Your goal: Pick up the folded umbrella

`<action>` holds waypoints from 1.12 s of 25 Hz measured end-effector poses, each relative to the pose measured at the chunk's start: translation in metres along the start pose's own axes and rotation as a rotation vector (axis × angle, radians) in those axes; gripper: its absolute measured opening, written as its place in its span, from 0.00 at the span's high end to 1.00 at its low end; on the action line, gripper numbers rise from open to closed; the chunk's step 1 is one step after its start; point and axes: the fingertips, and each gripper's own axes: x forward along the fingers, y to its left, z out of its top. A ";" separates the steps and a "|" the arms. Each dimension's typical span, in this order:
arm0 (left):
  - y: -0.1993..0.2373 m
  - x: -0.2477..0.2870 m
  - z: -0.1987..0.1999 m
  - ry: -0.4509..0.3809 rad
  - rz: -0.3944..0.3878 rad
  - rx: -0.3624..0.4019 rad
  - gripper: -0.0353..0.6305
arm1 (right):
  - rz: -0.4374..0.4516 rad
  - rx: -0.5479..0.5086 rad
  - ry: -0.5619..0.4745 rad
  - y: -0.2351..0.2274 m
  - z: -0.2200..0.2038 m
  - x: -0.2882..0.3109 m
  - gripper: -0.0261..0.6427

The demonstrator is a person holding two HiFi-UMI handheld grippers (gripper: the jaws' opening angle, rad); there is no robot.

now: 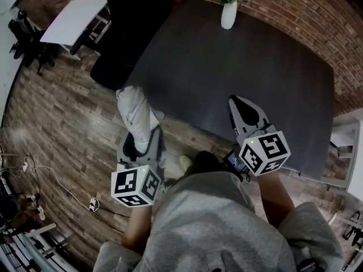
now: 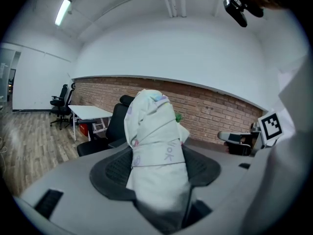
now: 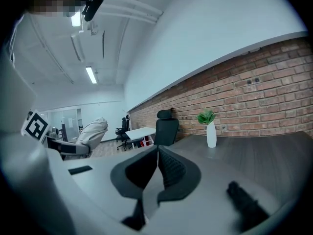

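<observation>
The folded umbrella [image 2: 155, 146], a pale fabric bundle wrapped with a strap, stands between the jaws of my left gripper [image 2: 155, 173], which is shut on its lower part. In the head view the umbrella [image 1: 135, 111] sticks out ahead of the left gripper [image 1: 142, 146], above the wooden floor beside the table's near left corner. My right gripper [image 3: 157, 166] is shut with nothing in it, its pads touching. It hovers over the near edge of the dark table [image 1: 255, 67]. The right gripper view also catches the umbrella [image 3: 94, 129] at the left.
A white vase with a green plant [image 1: 228, 11] stands at the table's far edge. A black office chair [image 1: 122, 33] is at the table's left end, with a white desk [image 1: 74, 17] beyond it. A brick wall [image 3: 254, 102] runs behind the table. Cables lie on the floor [image 1: 34, 169].
</observation>
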 end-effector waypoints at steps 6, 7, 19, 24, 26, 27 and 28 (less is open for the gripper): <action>-0.023 -0.015 0.001 -0.017 0.035 -0.014 0.50 | 0.030 -0.013 -0.002 -0.007 0.006 -0.020 0.92; -0.029 -0.019 0.001 -0.020 0.040 -0.020 0.50 | 0.033 -0.017 -0.001 -0.010 0.007 -0.027 0.92; -0.108 -0.081 -0.022 -0.063 0.080 -0.019 0.50 | 0.069 -0.038 -0.015 -0.032 0.000 -0.116 0.92; -0.125 -0.110 -0.039 -0.065 0.104 -0.013 0.50 | 0.084 -0.045 -0.014 -0.029 -0.012 -0.148 0.92; -0.132 -0.119 -0.044 -0.063 0.108 -0.014 0.50 | 0.082 -0.057 -0.008 -0.028 -0.016 -0.158 0.92; -0.136 -0.123 -0.046 -0.063 0.108 -0.015 0.50 | 0.080 -0.065 -0.004 -0.028 -0.018 -0.163 0.92; -0.138 -0.127 -0.048 -0.063 0.108 -0.016 0.50 | 0.078 -0.070 -0.002 -0.028 -0.020 -0.167 0.92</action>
